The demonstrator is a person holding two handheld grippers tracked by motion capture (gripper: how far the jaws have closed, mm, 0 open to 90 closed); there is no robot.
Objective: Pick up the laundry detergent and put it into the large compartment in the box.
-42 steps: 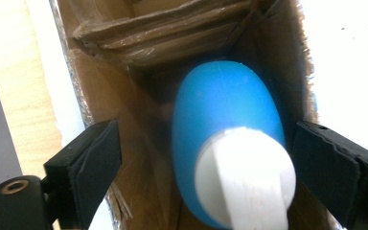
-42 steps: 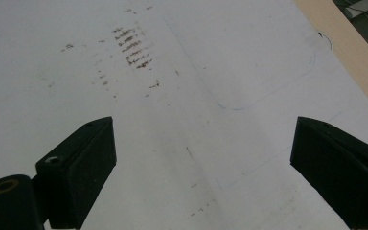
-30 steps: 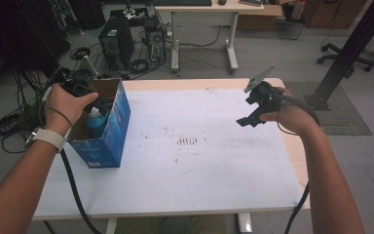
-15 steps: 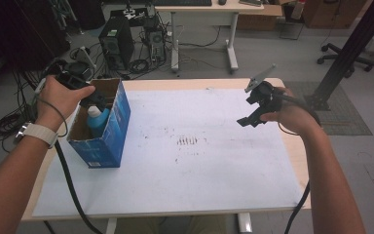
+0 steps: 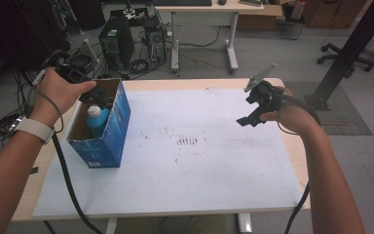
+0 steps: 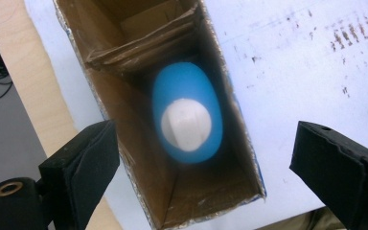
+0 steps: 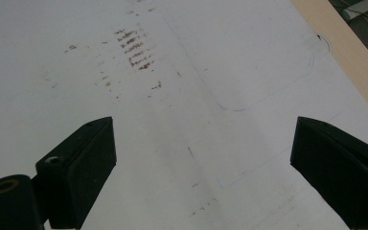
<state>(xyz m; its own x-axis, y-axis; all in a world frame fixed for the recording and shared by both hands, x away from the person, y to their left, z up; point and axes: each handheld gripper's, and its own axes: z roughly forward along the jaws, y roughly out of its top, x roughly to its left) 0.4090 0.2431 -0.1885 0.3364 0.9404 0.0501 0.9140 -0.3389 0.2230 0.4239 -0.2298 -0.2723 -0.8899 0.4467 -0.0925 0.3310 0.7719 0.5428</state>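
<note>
A blue bottle with a white cap stands upright inside an open blue cardboard box at the table's left. My left gripper hovers above the box's open top, open, jaws wide with nothing between them, looking straight down on the bottle. My right gripper is held above the right side of the table, open and empty, over the bare white sheet.
A white sheet with brown smudges covers the wooden table. Behind the table lie computer towers, cables and another desk. A black post stands at the right.
My left gripper has drawn up and back from the box, leaving the bottle inside. The right gripper has stayed put.
</note>
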